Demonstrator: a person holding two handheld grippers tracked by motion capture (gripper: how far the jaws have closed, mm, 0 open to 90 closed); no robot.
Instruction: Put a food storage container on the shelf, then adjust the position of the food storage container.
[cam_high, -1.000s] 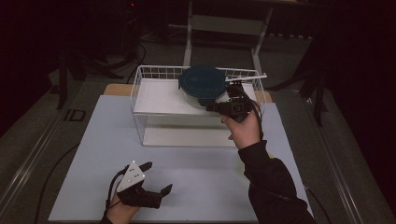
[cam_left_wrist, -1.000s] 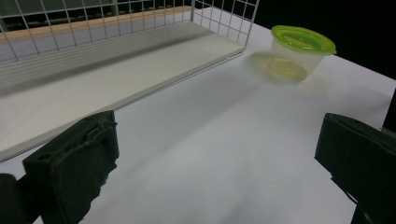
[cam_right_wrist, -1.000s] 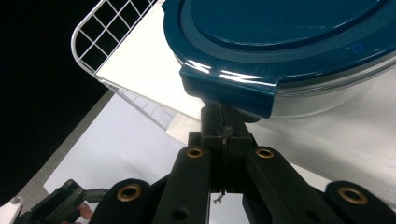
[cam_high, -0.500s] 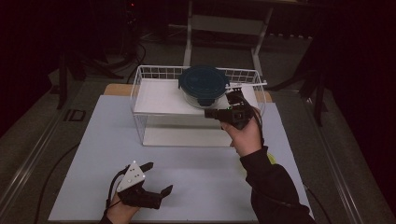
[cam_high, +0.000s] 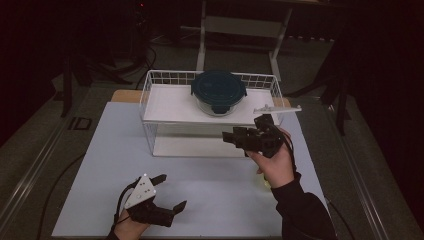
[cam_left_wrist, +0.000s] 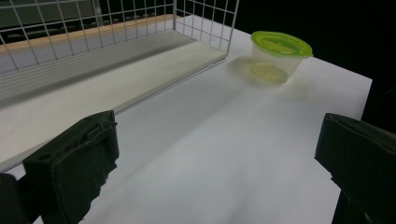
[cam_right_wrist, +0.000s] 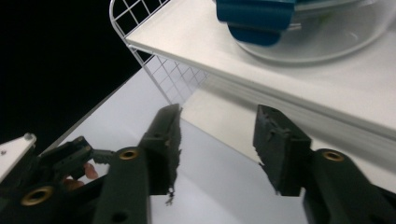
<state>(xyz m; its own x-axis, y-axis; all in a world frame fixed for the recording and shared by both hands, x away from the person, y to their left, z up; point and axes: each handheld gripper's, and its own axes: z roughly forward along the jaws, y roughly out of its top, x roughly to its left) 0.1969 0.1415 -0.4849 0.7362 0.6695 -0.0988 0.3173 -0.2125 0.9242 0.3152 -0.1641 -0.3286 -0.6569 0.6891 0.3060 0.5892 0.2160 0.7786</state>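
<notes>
A glass container with a dark teal clip lid stands on the upper shelf of a white wire rack. The same container shows just above the jaws in the right gripper view. My right gripper hovers in front of the rack, below the shelf edge, open and empty. Near the table's front edge my left gripper rests low, open with nothing between its jaws. A clear tub with a green lid stands on the white table beside the rack's corner.
The rack's lower white board lies under the shelf. A white mat covers the table. The person's right hand and dark sleeve cover most of the green-lidded tub in the high view. The left gripper shows low in the right gripper view.
The right gripper has drawn back from the teal-lidded container, down and toward the person, with nothing in its jaws. The container stays on the shelf. The left gripper has not moved.
</notes>
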